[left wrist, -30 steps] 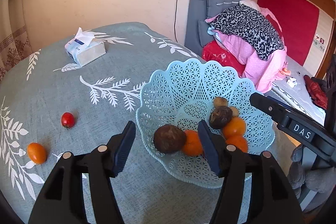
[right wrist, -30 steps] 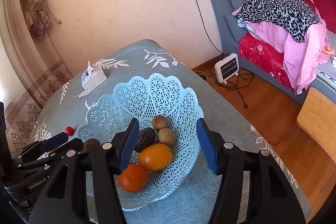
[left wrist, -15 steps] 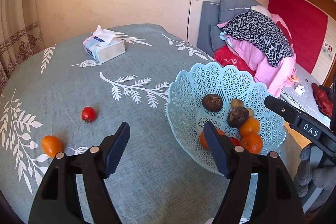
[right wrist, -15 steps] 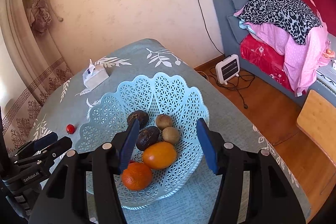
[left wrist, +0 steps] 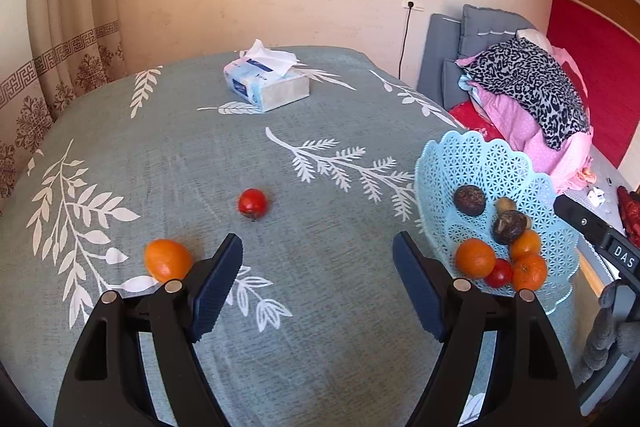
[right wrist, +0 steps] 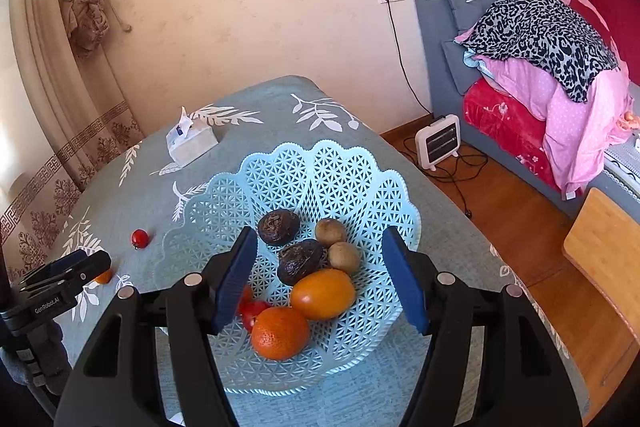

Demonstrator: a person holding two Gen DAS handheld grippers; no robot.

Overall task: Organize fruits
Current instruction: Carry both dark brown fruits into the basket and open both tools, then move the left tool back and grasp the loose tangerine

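The left tool [left wrist: 318, 281] hangs over the worktop [left wrist: 200, 155] with its jaws spread wide and nothing between them. A red tomato [left wrist: 252, 203] lies on the cloth beyond the tips, at about 11 o'clock from the gap and apart from both fingers. It is nearly round, so it shows no clear long axis. An orange [left wrist: 167, 259] lies at 9 o'clock, just beside the left finger; whether they touch cannot be told. It is slightly oval, with the long axis running roughly 10 to 4 o'clock. The basket [left wrist: 472, 155] stands at 2 o'clock from this tool, its near rim close to the right finger.

The right tool [right wrist: 320, 277] is also spread wide and empty, poised above the basket's [right wrist: 320, 179] fruit. Between its fingers lie two dark wrinkled fruits [right wrist: 279, 226], two small brown ones [right wrist: 330, 231] and an oval orange fruit [right wrist: 322, 293], whose long axis runs 8 to 2 o'clock. A round mandarin [right wrist: 280, 332] lies at 7 o'clock of it, touching it, with a small red fruit [right wrist: 253, 310] just beside the left finger. A tissue box [left wrist: 266, 81] stands at 12 o'clock on the far worktop.
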